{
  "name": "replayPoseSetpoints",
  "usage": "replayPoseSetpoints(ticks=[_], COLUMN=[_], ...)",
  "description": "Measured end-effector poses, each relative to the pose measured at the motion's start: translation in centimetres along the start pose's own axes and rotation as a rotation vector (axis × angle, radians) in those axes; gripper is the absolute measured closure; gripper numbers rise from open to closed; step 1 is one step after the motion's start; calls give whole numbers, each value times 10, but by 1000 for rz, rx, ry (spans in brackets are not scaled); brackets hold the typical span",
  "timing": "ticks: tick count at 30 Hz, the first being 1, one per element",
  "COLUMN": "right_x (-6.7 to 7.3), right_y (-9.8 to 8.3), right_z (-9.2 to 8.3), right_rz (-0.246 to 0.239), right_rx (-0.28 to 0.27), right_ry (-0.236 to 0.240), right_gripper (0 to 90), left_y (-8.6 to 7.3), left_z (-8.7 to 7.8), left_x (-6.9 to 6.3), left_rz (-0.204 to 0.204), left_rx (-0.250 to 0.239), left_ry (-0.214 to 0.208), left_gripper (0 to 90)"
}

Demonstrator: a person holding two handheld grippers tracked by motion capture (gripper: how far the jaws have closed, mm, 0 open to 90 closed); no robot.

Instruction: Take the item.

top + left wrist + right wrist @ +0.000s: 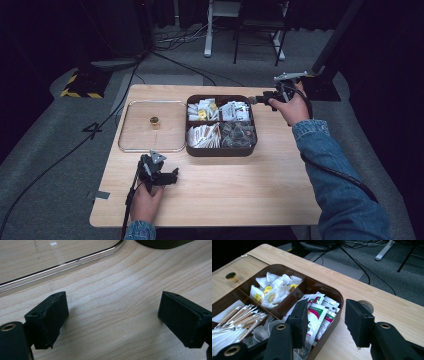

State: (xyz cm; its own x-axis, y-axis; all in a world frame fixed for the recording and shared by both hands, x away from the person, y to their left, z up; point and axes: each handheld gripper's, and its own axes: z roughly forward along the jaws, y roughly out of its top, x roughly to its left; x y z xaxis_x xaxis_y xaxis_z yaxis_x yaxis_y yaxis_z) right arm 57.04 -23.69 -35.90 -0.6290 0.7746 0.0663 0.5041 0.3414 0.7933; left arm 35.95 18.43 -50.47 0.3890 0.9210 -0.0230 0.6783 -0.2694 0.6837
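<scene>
A brown four-compartment box sits mid-table. It holds white tea bags with yellow tags, green-and-red packets, long paper sachets and clear-wrapped items. My right gripper hovers open at the box's far right corner. In the right gripper view one jaw stands over the packets and the other outside the rim. My left gripper is open over bare wood in front of the box, with nothing between its jaws.
A clear lid with a small gold knob lies flat left of the box; its edge runs just beyond my left jaws. A small round tan thing peeks from behind the right gripper's outer jaw. Bare wood spans the table's front half.
</scene>
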Motion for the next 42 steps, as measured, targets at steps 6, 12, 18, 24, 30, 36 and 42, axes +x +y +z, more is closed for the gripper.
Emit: replayPoseSetpoints(ticks=[6,12,18,24,30,36,42], right_x=[-6,5,15,23,30,36,40], right_y=[4,3,-3,-6,-11,-14,-17], right_z=[19,43,60,73,83,93,100], right_rz=[46,1,-5,7,40,41,30], right_rx=[39,79,104,112,111,137,155], right_ry=[-38,-33,-24,1,36,40,41], right_gripper=[541,538,537,540,547,568,576], left_y=[1,1,1,1,1,1,1], left_z=[0,1,1,1,1,1,1], left_x=[0,0,0,0,0,0,0], left_rz=[1,-1,-1,0,0,0,-1], left_rx=[3,1,1,1,1,1,1], left_ry=[-1,0,0,-1,0,0,0], left_gripper=[99,99,99,99,99,99,99])
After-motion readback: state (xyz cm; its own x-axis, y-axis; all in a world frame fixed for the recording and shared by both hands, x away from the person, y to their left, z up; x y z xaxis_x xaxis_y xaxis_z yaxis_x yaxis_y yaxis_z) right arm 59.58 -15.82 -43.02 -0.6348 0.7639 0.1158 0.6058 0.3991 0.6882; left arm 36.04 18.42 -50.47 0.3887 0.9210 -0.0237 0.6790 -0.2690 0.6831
